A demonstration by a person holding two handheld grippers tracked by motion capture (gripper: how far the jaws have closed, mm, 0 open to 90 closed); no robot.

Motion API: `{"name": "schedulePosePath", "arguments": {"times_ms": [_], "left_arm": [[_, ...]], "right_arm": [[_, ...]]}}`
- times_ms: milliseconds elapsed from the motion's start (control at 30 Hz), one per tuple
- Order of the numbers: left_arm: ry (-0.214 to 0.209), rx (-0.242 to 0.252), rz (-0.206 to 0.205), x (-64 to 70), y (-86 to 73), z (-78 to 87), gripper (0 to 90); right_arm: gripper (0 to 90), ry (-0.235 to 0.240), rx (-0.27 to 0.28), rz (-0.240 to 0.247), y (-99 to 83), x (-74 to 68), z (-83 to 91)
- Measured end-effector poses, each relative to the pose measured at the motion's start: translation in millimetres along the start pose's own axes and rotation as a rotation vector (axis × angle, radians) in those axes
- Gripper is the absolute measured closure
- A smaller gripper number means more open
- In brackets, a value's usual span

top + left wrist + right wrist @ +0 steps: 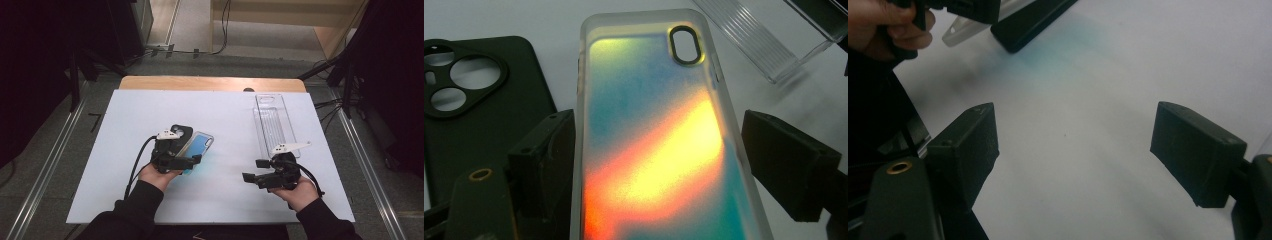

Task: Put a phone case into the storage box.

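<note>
Room, L jaws: left gripper (pixel 658 150) wide open, one jaw each side of iridescent phone case (pixel 659 140); L-hand jaw touching or nearly touching case's long edge, small gap at the other jaw; nothing clamped.
Room, R jaws: right gripper (pixel 1073 150) wide open, holding nothing; bare white table sheet (pixel 1088 100) betw. and ahead of jaws.
Edges: in high view left gripper (pixel 192 159) mid-sheet, right gripper (pixel 255 171) nearer person's edge; sheet margin on all sides of both.
Case, place: betw. L jaws, running fwd away from them, flat on sheet; in high view case (pixel 200 144) just ahead of L jaws.
Case, look: frosted clear rim, blue-teal back w/ orange-yellow glare band, oval camera cutout at far end.
Beside L jaws: black phone case (pixel 484 115) just outside L-hand jaw, close beside iridescent case; touching or not – can't tell; round camera cutouts up.
Ahead-right of L jaws: clear plastic tray (pixel 764 40), ribbed, apart from case.
Near R jaws: clear tray (pixel 272 122) long and narrow, just beyond right gripper in high view.
Obstruction: black case crowds L-hand jaw's outer side.
</note>
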State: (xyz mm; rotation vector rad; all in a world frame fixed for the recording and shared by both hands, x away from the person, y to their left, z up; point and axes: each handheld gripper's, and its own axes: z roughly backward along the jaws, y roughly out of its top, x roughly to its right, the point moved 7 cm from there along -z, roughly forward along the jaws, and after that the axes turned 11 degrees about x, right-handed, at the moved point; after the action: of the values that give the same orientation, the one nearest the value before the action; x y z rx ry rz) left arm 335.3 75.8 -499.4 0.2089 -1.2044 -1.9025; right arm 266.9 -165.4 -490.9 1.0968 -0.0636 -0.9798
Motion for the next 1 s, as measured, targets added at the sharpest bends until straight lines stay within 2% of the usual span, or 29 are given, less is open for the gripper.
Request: {"name": "schedulePosePath", "arguments": {"times_ms": [100,367,633,1000], "left_arm": [[0.008,0.022,-0.009,3.8,-0.9,-2.2,16.7],[0.019,0.083,0.006,10.3,-3.2,-7.6,16.8],[0.034,0.135,-0.012,14.4,-3.4,-7.9,16.7],[0.020,0.186,-0.043,24.9,-10.5,-13.5,16.7]], "right_arm": [[17.8,-0.001,0.014,-0.014,5.4,-2.2,-2.0],[18.0,0.002,0.031,-0.018,19.4,-9.1,-14.3],[18.9,0.010,0.053,-0.027,34.4,-11.1,-25.5],[19.3,0.010,0.081,-0.050,51.9,-11.6,-40.4]]}}
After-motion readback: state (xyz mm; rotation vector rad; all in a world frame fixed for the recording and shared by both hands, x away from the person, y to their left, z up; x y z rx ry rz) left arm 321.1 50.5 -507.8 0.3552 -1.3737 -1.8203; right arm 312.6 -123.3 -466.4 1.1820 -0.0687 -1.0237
